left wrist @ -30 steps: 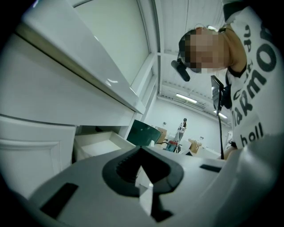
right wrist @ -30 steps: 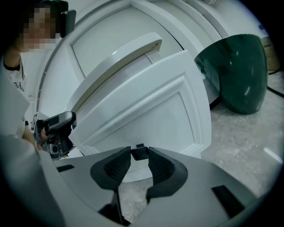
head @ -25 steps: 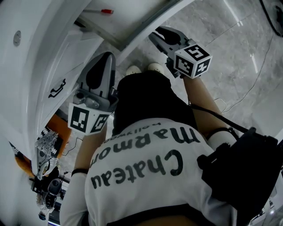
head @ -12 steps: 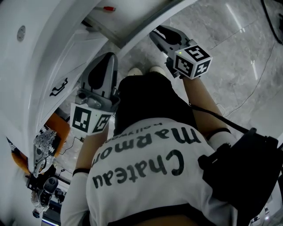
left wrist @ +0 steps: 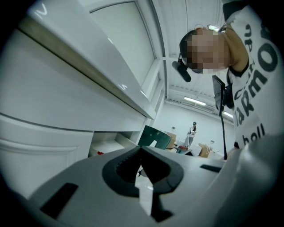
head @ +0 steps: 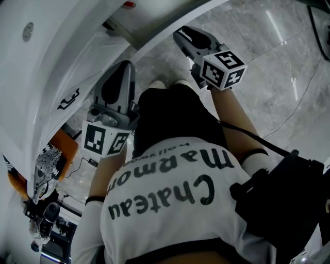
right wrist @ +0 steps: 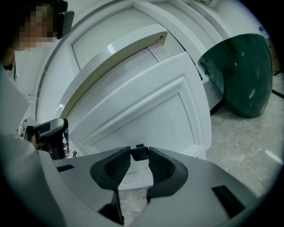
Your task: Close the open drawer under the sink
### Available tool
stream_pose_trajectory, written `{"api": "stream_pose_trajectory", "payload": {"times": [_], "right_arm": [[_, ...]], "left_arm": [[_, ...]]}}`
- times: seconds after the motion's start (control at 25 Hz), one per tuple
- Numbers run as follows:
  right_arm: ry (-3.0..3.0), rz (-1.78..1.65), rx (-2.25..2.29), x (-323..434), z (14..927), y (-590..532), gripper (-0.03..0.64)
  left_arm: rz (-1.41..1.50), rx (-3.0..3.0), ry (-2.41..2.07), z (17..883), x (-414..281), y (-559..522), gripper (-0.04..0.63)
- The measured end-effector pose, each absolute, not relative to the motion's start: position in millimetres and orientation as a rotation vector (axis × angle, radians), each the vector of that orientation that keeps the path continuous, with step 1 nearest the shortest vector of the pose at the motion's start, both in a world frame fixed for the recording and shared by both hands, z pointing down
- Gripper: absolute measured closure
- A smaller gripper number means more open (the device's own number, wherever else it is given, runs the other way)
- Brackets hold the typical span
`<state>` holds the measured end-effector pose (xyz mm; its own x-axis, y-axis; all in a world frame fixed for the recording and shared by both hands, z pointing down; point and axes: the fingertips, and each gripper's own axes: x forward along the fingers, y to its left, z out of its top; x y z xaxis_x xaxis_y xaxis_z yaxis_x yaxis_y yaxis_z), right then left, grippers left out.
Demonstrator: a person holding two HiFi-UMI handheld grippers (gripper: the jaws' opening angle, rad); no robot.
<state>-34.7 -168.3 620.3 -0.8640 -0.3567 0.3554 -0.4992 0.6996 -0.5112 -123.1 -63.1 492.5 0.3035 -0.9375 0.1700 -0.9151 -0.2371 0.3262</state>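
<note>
Plainly, the right gripper point(right wrist: 140, 156) is the one placed for the job. Its fingers point(right wrist: 117, 166) stand apart, and the small black knob point(right wrist: 140, 152) sits right at their tips, framed in the gap. It nearly fills that gap, so I cannot be sure the pads are clear of it, but they do not look clamped on it.

The knob belongs to the open drawer point(right wrist: 146, 106), whose white panelled front lies straight ahead of these fingers. Its long side runs across the view, tilted, with the raw beige top edge showing. The way home is directly away from the fingers, back into the white cabinet point(head: 62, 62) under the sink. I judge a plain push on the front is what's called for.

The left gripper point(left wrist: 141, 153) hangs off to the side, its fingers together at the tips with nothing between them. It points along the cabinet, not at the drawer front, so it is the worse placed of the two.

By count there are two grippers, one open drawer, one knob on it and one small red thing point(head: 129, 4) inside it. Furthest off, one dark green bin point(right wrist: 242, 71) stands on the marbled floor point(right wrist: 248, 150) beside the cabinet — well apart from the fingers.
</note>
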Motion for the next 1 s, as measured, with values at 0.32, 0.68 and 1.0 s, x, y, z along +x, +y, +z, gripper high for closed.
{"api": "stream_pose_trajectory", "payload": {"times": [0.32, 0.68, 1.0], "right_arm": [[-2.680, 0.926, 0.704, -44, 621, -175, 0.480], [-2.700, 0.911, 0.700, -58, 620, -186, 0.479], [-2.710, 0.912, 0.715, -69, 616, -195, 0.477]], "left_arm": [[-0.097, 2.190, -1.681, 492, -127, -62, 0.588], [-0.098, 2.157, -1.713, 494, -135, -58, 0.588], [-0.094, 2.151, -1.728, 493, -142, -56, 0.588]]}}
